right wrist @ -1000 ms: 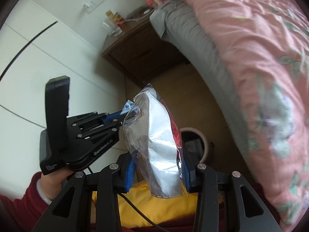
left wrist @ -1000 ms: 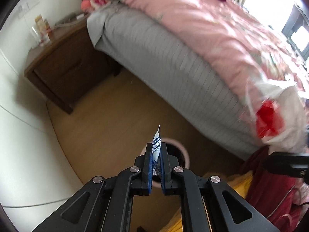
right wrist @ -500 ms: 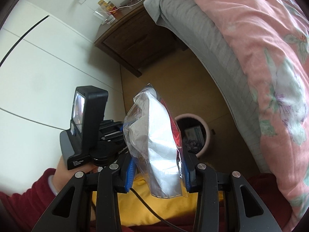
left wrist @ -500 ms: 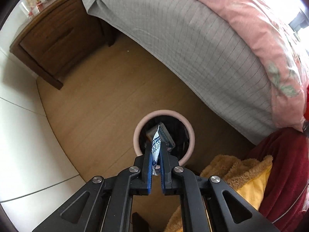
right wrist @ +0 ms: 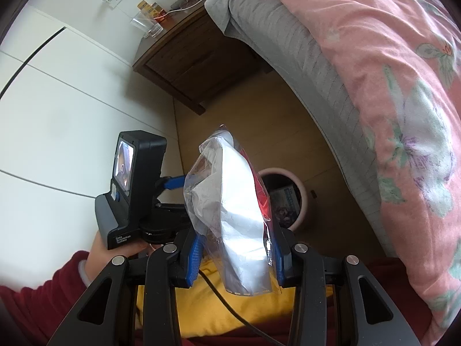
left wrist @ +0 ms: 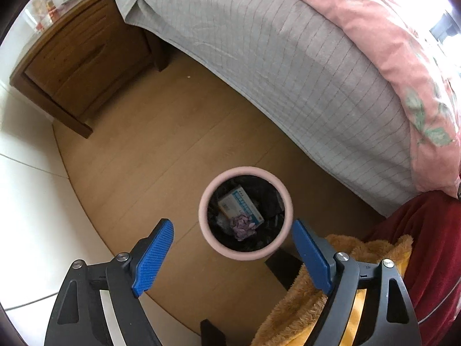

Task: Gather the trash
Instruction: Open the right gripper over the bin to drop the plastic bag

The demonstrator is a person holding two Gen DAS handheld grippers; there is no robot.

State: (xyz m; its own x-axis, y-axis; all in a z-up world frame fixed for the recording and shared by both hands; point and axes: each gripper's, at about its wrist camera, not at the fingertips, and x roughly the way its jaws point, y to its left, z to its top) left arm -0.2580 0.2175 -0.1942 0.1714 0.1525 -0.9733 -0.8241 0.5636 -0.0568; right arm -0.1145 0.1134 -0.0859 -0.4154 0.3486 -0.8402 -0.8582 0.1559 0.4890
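1. Left wrist view: the left gripper (left wrist: 232, 240) hangs almost straight down over the pink-rimmed bin (left wrist: 206, 225), which stands on the wooden floor (left wrist: 149, 155) just beside the bed (left wrist: 288, 66). Its jaws have just been opening and now stand wide with nothing between them; the bin mouth sits squarely between the blue pads (left wrist: 154, 255). Inside lie a printed box (left wrist: 240, 204) and a crumpled purple scrap (left wrist: 243, 226).

2. Right wrist view: the right gripper (right wrist: 234, 255) is clamped on a clear plastic bag (right wrist: 236, 219), whose long axis runs up along the fingers. The bin (right wrist: 301, 199) lies ahead and slightly right of the bag, partly hidden behind it. The left gripper (right wrist: 173, 184), held by a hand (right wrist: 99, 248) in a red sleeve, is the nearer to the bin; the bag probably goes in next.
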